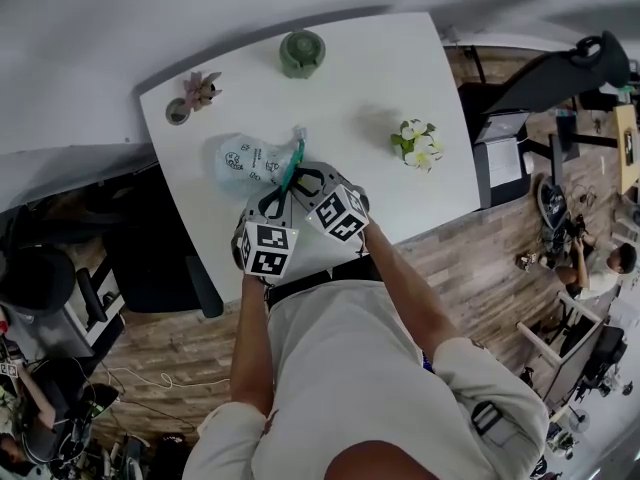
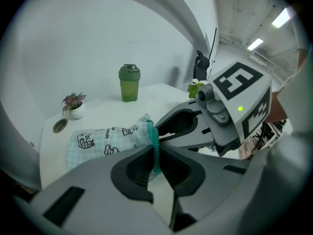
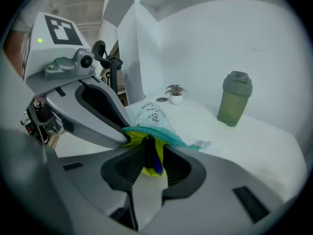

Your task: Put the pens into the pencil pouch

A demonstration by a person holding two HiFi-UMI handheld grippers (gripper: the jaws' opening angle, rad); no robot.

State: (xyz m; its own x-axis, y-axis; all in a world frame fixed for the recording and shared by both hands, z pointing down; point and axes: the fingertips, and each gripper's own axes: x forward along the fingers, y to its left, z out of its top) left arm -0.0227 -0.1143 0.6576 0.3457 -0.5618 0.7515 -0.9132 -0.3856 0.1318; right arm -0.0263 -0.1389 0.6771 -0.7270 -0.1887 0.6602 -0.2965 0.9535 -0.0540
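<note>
A pale blue pencil pouch (image 1: 245,163) with cartoon prints lies on the white table (image 1: 400,78), its teal zipper mouth (image 1: 293,163) towards me. My left gripper (image 1: 285,184) is shut on that teal rim (image 2: 156,151) and holds the mouth up. My right gripper (image 1: 298,175) meets it at the opening, and its tips (image 2: 157,132) show just behind the rim. In the right gripper view, a dark pen and a blue pen (image 3: 150,158) stand between the right gripper's (image 3: 151,155) jaws, against the pouch's yellow lining (image 3: 157,146). The jaws stand slightly apart and the pads do not press on the pens.
A green shaker bottle (image 1: 302,52) stands at the table's far edge. Far left are a small potted plant (image 1: 200,90) and a small round dish (image 1: 178,113). White flowers (image 1: 418,143) sit to the right. A black chair (image 1: 150,258) stands left of the table.
</note>
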